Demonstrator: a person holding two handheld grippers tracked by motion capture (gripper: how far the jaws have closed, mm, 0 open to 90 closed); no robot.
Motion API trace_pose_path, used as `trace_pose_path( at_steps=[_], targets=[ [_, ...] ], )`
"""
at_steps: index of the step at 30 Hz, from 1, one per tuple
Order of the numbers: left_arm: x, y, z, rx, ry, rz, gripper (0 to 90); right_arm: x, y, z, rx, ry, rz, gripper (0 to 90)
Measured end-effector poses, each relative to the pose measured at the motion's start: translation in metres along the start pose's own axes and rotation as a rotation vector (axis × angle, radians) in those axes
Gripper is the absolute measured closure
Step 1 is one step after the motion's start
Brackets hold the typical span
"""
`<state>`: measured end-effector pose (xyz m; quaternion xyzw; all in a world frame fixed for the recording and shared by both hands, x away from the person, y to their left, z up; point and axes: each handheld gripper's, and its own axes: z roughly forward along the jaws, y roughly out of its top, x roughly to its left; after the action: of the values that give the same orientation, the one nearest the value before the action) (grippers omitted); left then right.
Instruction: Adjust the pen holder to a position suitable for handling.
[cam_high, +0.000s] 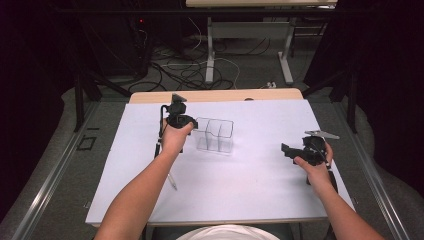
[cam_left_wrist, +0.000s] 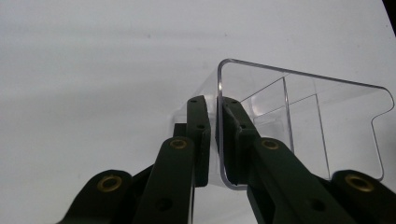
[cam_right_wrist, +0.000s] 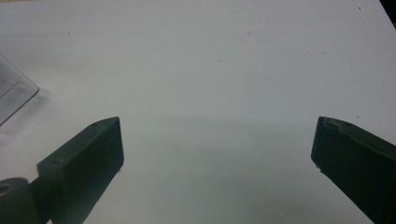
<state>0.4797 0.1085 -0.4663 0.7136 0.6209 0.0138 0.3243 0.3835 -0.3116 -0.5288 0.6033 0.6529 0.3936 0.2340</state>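
A clear plastic organiser box (cam_high: 215, 135) with inner dividers stands upright near the middle of the white table (cam_high: 240, 185). My left gripper (cam_high: 189, 124) is at the box's left side, and in the left gripper view its jaws are shut on the left wall of the clear box (cam_left_wrist: 299, 107), one jaw outside and one inside. My right gripper (cam_high: 289, 150) is held over the table's right part, well apart from the box. In the right gripper view the right gripper (cam_right_wrist: 217, 149) stands open with bare table between its jaws, and a corner of the box (cam_right_wrist: 14, 95) shows at far left.
A thin pen-like object (cam_high: 172, 181) lies on the table beside the left forearm. The table's wooden far edge (cam_high: 215, 95) borders a floor with cables and another table's legs (cam_high: 210, 50). Dark curtains stand on both sides.
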Motion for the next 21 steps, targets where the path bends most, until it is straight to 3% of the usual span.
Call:
trace_pose_path(
  at_steps=[15,21],
  targets=[
    [0.0,-0.024,-0.011,0.02,-0.047,0.023,82.3,-0.001,0.0,0.0,0.001,0.0,-0.012,1.8],
    [-0.003,-0.033,-0.013,0.009,-0.041,0.011,81.3,0.0,0.0,0.001,0.003,-0.002,-0.01,1.9]
  ],
)
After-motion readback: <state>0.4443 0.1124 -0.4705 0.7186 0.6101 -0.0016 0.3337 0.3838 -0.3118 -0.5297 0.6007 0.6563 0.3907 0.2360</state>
